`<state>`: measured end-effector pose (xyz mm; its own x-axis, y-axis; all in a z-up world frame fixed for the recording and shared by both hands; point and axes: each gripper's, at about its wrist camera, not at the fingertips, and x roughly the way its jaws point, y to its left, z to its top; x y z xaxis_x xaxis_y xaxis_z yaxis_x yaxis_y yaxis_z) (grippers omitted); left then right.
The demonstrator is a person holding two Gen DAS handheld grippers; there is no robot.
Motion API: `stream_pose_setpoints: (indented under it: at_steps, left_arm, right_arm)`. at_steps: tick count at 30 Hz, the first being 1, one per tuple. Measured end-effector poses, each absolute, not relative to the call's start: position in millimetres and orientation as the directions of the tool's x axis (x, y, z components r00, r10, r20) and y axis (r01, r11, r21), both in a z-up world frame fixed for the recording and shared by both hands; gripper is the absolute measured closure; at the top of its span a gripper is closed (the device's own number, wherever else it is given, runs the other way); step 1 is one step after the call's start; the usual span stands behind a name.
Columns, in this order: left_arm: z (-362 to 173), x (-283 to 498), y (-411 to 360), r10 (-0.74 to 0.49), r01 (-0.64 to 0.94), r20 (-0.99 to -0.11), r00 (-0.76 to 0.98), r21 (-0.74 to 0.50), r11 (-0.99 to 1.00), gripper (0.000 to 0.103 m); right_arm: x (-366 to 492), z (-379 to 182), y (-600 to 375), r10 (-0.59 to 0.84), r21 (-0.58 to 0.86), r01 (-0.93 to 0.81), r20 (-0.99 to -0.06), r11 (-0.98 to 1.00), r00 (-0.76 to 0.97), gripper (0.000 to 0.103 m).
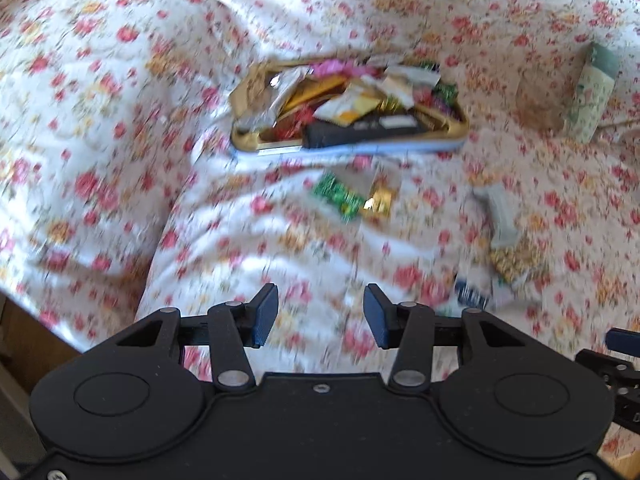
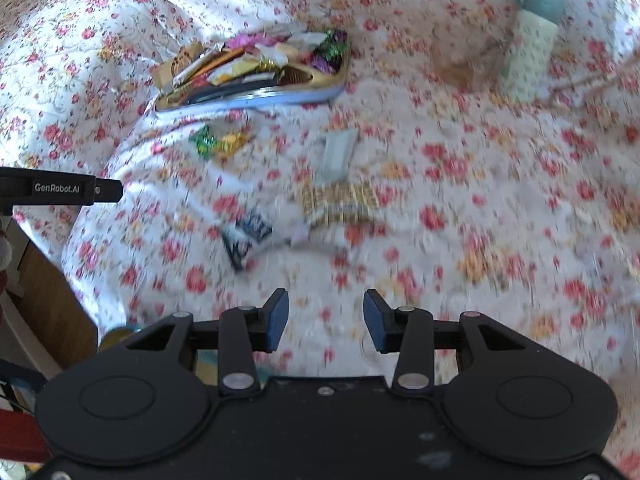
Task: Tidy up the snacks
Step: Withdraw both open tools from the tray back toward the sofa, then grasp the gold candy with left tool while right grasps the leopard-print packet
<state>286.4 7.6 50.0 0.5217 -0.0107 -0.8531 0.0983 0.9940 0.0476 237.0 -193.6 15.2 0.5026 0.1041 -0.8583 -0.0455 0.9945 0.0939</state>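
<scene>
Both grippers, left [image 1: 320, 316] and right [image 2: 325, 320], hang spread and empty; loose snacks [image 2: 338, 202] lie ahead, nearer the right; tin [image 1: 352, 148] beyond.

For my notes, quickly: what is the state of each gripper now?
Left gripper: open, holding nothing.
Right gripper: open, holding nothing.

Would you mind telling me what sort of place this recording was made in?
Most likely a bedroom at home: everything lies on a soft, rumpled floral bedspread, a gold tin of snacks rests on it with loose wrappers nearby, and wooden furniture shows beside the bed.
</scene>
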Motion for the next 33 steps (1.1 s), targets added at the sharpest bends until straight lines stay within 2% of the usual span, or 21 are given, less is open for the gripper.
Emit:
stream_pose_setpoints:
  at_steps: [13, 19, 25, 33]
  left_arm:
    - [33, 335, -26, -0.095, 0.226, -0.793, 0.602, 0.056, 0.972, 0.049]
    - [12, 346, -41, -0.133, 0.304, -0.795, 0.592, 0.068, 0.950, 0.049]
    - [-7, 361, -42, -0.164, 0.300, -0.818, 0.551, 0.010, 0.954, 0.049]
    - [-13, 384, -34, -0.199, 0.283, -0.824, 0.530, -0.050, 0.958, 0.049]
  right_arm:
    - [307, -4, -198, 0.168, 0.205, 0.009, -0.825, 0.979, 0.540, 0.058]
    - [325, -19, -210, 0.204, 0.282, 0.079, -0.834, 0.956, 0.512, 0.058]
    - [337, -35, -214, 0.235, 0.321, 0.112, -0.853, 0.941, 0.467, 0.058]
    - [361, -57, -207, 0.205, 0.285, 0.108, -0.862, 0.953, 0.463, 0.058]
